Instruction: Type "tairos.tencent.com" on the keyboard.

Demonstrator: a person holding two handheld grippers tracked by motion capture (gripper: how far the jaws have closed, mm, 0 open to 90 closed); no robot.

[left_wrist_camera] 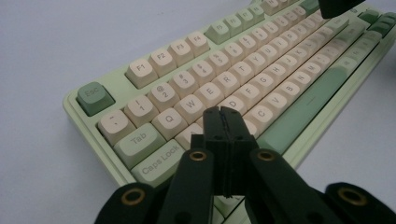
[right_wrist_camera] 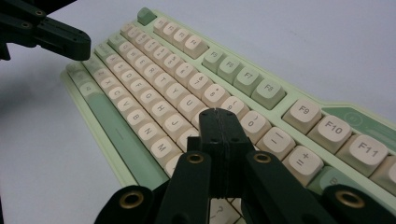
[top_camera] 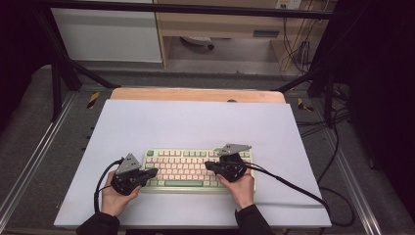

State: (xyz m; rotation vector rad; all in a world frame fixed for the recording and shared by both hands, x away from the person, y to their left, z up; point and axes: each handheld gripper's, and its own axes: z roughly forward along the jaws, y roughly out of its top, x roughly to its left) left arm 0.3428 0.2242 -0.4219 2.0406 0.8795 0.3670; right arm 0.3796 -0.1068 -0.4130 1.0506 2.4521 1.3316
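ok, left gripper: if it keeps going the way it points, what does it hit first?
Most likely the keyboard: the left gripper, shut, hangs over the letter keys near the left end, angled down at them. Depth is unclear, so I can't tell whether it touches them.

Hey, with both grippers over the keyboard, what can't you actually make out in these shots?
- Which key each closed tip is over, and whether it touches: the left gripper hides the keys behind it in the left gripper view; the right gripper does likewise in the right gripper view.
- Keyboard legends: too small in the high view.
- Keyboard's far end: blurred in both gripper views.
- Person's forearms: cut off by the high view's bottom edge.
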